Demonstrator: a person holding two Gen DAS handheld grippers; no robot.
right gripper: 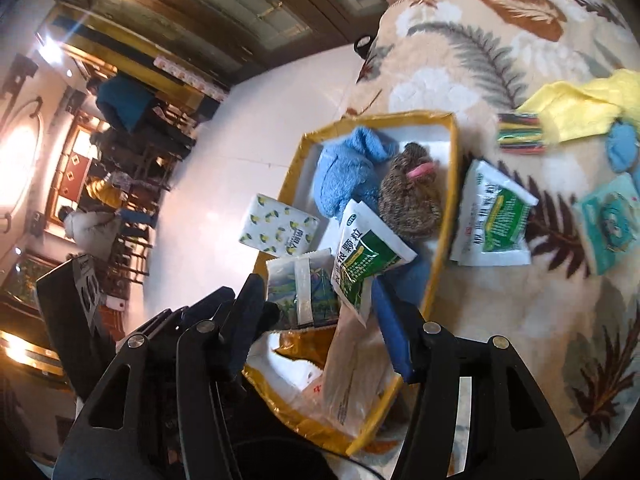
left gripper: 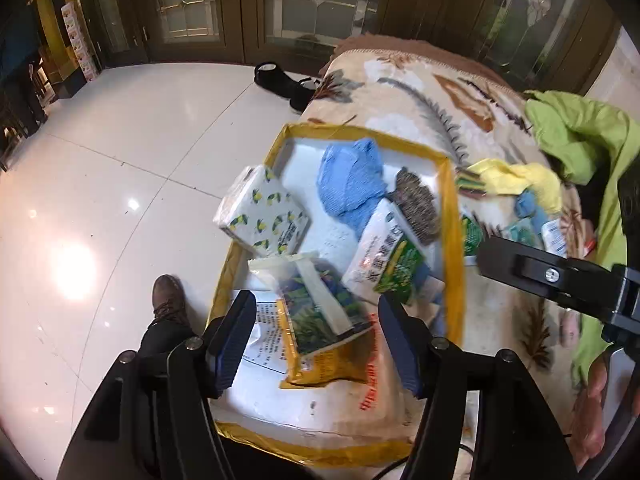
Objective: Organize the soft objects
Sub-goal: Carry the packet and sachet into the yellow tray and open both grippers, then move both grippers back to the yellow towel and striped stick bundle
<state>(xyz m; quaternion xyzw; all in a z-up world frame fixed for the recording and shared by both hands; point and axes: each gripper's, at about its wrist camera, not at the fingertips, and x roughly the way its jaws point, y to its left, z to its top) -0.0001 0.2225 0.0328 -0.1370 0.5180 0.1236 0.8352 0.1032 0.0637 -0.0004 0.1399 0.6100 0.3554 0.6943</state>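
Both tongs, left (left gripper: pixel 316 344) and right (right gripper: pixel 316 320), point steeply downward, jaws apart, gripping nothing.

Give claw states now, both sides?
Left claw: open, holding nothing, above the tray.
Right claw: open, holding nothing.

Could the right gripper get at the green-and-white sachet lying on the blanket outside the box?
Probably yes: the right gripper is open and empty over the box, and the sachet lies uncovered on the blanket just past the rim.
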